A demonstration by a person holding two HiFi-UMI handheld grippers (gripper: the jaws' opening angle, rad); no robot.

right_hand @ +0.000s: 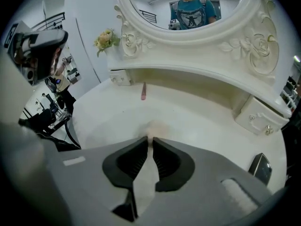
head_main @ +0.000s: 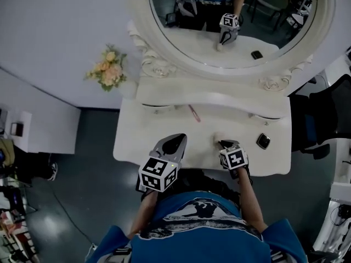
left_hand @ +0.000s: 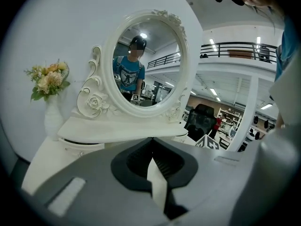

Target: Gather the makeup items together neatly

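Note:
A small pale beige makeup item [head_main: 218,139] rests on the white vanity top [head_main: 142,138], and in the right gripper view the same beige item [right_hand: 154,128] shows at the jaw tips. My right gripper [head_main: 224,143] [right_hand: 150,139] is shut on its near end. A thin pink stick [head_main: 193,113] [right_hand: 144,91] lies further back, under the mirror shelf. A black compact [head_main: 263,141] [right_hand: 260,167] lies at the right of the top. My left gripper [head_main: 179,139] [left_hand: 151,139] hovers over the front edge, shut with nothing in it.
A big oval mirror [head_main: 230,15] in a carved white frame stands behind the shelf. A vase of pale flowers [head_main: 108,69] [left_hand: 47,79] stands at the back left. Small drawers [right_hand: 258,119] sit under the shelf ends. A black office chair [head_main: 323,119] is at the right.

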